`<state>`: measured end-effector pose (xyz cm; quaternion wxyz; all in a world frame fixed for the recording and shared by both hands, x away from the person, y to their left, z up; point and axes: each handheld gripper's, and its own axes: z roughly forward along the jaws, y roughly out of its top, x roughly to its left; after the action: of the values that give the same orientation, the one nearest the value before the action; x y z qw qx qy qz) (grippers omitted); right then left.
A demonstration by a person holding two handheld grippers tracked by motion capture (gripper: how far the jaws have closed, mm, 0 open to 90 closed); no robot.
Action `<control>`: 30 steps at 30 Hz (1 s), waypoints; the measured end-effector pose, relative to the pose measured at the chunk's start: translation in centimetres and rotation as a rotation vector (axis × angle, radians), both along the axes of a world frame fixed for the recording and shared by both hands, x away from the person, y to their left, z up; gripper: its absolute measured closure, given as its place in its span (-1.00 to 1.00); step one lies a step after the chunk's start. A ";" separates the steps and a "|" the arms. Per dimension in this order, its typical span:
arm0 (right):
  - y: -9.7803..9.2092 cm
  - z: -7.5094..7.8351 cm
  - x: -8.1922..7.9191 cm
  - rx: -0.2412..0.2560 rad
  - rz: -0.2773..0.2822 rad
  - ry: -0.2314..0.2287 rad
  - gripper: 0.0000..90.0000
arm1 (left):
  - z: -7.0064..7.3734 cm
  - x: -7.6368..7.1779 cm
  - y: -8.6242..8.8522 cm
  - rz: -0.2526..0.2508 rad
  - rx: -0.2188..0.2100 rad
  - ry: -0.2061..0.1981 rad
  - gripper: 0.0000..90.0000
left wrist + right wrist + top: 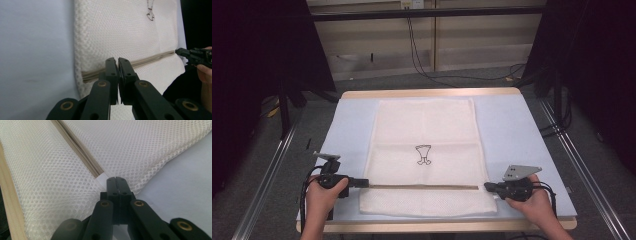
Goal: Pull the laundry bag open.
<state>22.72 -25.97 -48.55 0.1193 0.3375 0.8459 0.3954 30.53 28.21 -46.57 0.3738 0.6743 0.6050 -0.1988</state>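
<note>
High view: white mesh laundry bag (424,155) lies flat at centre frame on the pale blue-topped table (507,125), small black line drawing (423,154) at its middle, beige zipper band (422,186) running across near its lower edge. Left gripper (362,183) at the zipper's left end, right gripper (488,186) at its right end, a hand behind each.

Left gripper view: jaws pressed together over the zipper band's end; whether any cloth is pinched, cannot tell.

Right gripper view: jaws pressed together at the zipper's end, apparently on a small white tab (102,179); not certain.

Judgement: zipper handling is in hand. Next move needs one end anchored while the other draws along the band.
</note>
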 end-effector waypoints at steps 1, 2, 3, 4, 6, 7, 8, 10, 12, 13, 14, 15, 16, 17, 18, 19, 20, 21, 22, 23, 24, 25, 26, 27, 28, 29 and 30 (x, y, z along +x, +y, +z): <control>0.0 0.0 0.0 0.000 0.000 0.000 1.00 | 0.1 0.0 0.3 0.003 0.000 0.000 0.94; 0.0 0.0 0.0 0.000 0.000 0.000 1.00 | 0.1 0.0 0.6 -0.009 0.013 -0.005 0.94; 0.0 0.0 0.0 0.001 0.000 -0.001 1.00 | 0.1 0.1 0.8 0.010 0.007 -0.004 0.94; 0.0 0.0 0.0 0.001 0.000 0.000 1.00 | 0.3 0.1 1.0 0.016 0.019 -0.004 0.94; 0.0 0.0 0.0 -0.001 0.000 0.001 1.00 | 0.2 0.1 1.5 0.020 0.003 -0.004 0.94; 0.0 0.0 0.0 -0.001 0.000 0.001 1.00 | 0.2 0.2 1.8 0.023 -0.004 -0.010 0.94; 0.0 0.0 0.0 -0.001 0.000 0.001 1.00 | 0.1 0.2 2.0 0.023 0.002 -0.007 0.94; 0.0 0.0 0.0 -0.007 -0.003 0.001 1.00 | 0.1 0.2 2.2 0.025 0.000 -0.010 0.94; 0.0 0.0 0.0 -0.007 -0.002 0.001 1.00 | 0.3 0.2 2.6 0.031 0.026 -0.012 0.94; 0.0 0.0 0.0 -0.003 0.002 0.001 1.00 | 0.3 0.2 2.8 0.040 0.034 -0.014 0.94; 0.0 0.0 0.0 -0.002 0.001 0.001 1.00 | 0.2 0.2 3.1 0.046 0.008 -0.009 0.94; 0.0 0.0 0.0 -0.001 0.001 0.001 1.00 | 0.1 0.1 3.2 0.051 -0.008 -0.009 0.94; 0.0 0.0 0.0 -0.001 0.003 0.001 1.00 | 0.0 0.1 3.3 0.053 0.004 -0.004 0.94; 0.0 0.0 0.0 0.000 0.002 0.001 1.00 | -0.1 0.1 3.2 0.049 0.008 -0.002 0.94; 0.0 0.0 0.0 0.000 0.002 0.001 1.00 | -0.1 0.2 3.2 0.046 0.008 -0.005 0.94; 0.0 0.0 0.1 0.001 0.001 0.001 1.00 | -0.1 0.2 3.1 0.048 0.009 -0.005 0.94; -0.1 0.0 0.1 0.005 0.002 0.002 1.00 | 0.0 0.2 3.0 0.038 0.023 -0.009 0.94; -0.1 0.0 0.1 0.009 0.004 0.000 1.00 | 0.1 0.1 2.9 0.040 0.024 -0.016 0.93; -0.2 0.0 0.0 0.012 -0.003 -0.001 1.00 | 0.3 0.1 2.8 0.057 0.037 -0.032 0.91; -0.3 0.2 0.0 0.024 -0.005 -0.008 1.00 | 0.6 0.0 3.0 0.073 0.041 -0.054 0.80; -0.6 0.4 0.1 0.039 -0.015 -0.025 0.98 | 0.9 0.0 3.1 0.091 0.058 -0.100 0.54; -1.0 0.7 0.1 0.064 -0.054 -0.056 0.58 | 1.1 -0.1 3.2 0.099 0.102 -0.174 0.34; -1.5 1.0 0.3 0.093 -0.118 -0.079 0.30 | 1.3 -0.2 3.3 0.117 0.123 -0.219 0.23; -2.0 1.3 0.5 0.097 -0.159 -0.096 0.31 | 1.5 -0.2 3.3 0.139 0.125 -0.247 0.18; -2.4 1.5 0.5 0.088 -0.188 -0.127 0.25 | 1.5 -0.2 3.2 0.171 0.129 -0.282 0.06; -2.8 1.6 0.6 0.081 -0.231 -0.154 0.10 | 1.5 -0.1 3.0 0.191 0.154 -0.335 -0.11; -3.1 1.6 0.6 0.081 -0.261 -0.162 -0.08 | 1.6 -0.1 2.8 0.189 0.204 -0.375 -0.30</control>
<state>23.36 -29.04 -46.97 0.2238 0.4159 0.7660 0.4361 30.47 31.04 -44.96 0.4265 0.6742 0.6023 0.0281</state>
